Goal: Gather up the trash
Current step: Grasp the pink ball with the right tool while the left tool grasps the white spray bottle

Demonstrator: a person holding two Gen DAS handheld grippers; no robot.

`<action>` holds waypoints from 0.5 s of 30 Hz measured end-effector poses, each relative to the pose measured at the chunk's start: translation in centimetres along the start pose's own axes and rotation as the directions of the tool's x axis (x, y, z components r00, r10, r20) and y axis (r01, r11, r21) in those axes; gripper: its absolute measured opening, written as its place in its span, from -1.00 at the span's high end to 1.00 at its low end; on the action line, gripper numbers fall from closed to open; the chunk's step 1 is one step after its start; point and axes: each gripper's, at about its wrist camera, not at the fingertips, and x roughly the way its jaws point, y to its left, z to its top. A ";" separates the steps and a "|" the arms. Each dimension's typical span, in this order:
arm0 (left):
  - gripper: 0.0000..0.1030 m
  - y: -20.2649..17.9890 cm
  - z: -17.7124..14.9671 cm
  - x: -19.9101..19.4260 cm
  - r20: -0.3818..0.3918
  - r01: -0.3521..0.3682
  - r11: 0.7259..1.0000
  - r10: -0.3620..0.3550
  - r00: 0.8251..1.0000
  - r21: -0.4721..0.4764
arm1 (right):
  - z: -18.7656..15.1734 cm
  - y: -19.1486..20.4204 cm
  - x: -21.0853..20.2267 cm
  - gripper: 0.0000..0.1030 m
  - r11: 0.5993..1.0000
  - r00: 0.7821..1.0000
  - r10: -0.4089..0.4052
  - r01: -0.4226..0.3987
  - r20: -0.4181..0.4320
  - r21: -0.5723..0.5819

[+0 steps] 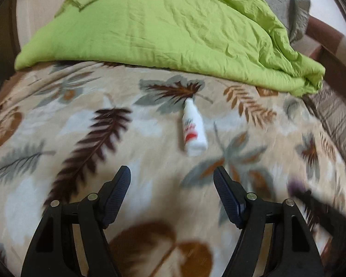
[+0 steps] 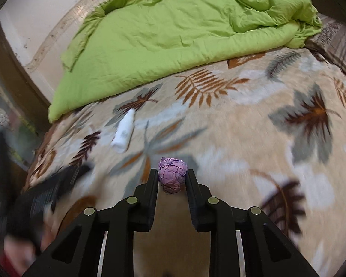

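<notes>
**Inspector:** Your right tool (image 2: 171,176) is clamped on a crumpled purple paper ball (image 2: 172,175), one finger pressed to each side. The ball sits above the leaf-print blanket (image 2: 253,127) on the bed.

**Operator:** And the left?

**Inspector:** Your left tool (image 1: 172,175) stands wide open and holds nothing. It hangs over the blanket (image 1: 103,97), fingers aimed toward a white bottle (image 1: 193,128). That bottle (image 2: 124,132) lies on its side, cap toward the green duvet (image 1: 163,27), apart from both tools.

**Operator:** Anything else?

**Inspector:** The duvet (image 2: 173,30) is bunched across the far half of the bed. In the right view, your left tool shows as a dark blur at lower left.
</notes>
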 end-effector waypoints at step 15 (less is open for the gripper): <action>0.43 -2.4 4.1 8.5 -0.163 -0.037 0.999 0.036 0.986 0.002 | -2.5 0.0 -1.1 0.49 0.999 0.999 0.046 -0.046 0.009 -0.028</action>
